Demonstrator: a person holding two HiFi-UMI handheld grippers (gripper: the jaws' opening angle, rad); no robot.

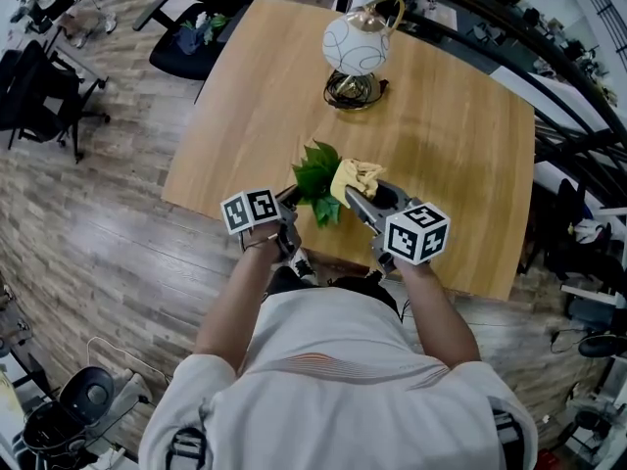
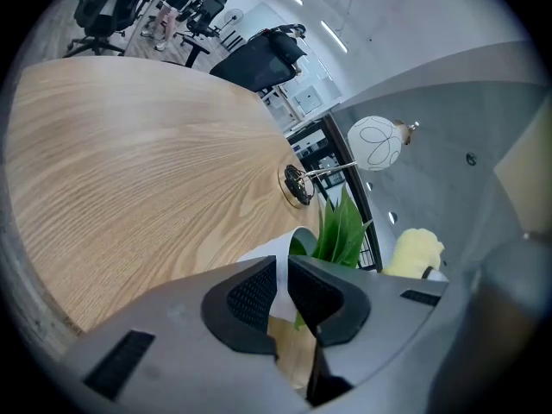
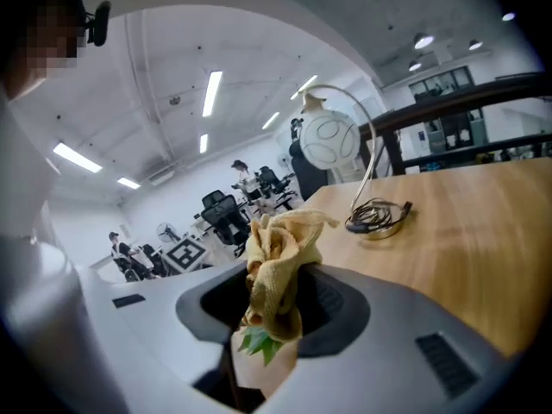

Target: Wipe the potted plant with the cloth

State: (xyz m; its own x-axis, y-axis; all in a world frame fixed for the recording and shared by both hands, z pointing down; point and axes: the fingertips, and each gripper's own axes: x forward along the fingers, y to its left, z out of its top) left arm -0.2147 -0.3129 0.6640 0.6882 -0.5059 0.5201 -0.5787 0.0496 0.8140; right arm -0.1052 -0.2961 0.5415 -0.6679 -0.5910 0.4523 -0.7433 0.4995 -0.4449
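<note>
Your left gripper (image 2: pixel 282 293) is clenched on the white pot (image 2: pixel 263 253) wall, holding the potted plant (image 1: pixel 315 179) by the table's (image 1: pixel 460 135) near edge. Your right gripper (image 3: pixel 274 304) grasps the bunched yellow cloth (image 3: pixel 278 261). The leaves (image 2: pixel 339 229) lie just left of and under it, so the wipe probably runs leftward.

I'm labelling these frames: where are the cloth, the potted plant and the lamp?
cloth (image 3: pixel 274 270): right gripper view, the bunched middle fold.
potted plant (image 1: pixel 314 173): head view, its green leaves.
lamp (image 1: pixel 355 43): head view, the white globe shade.
</note>
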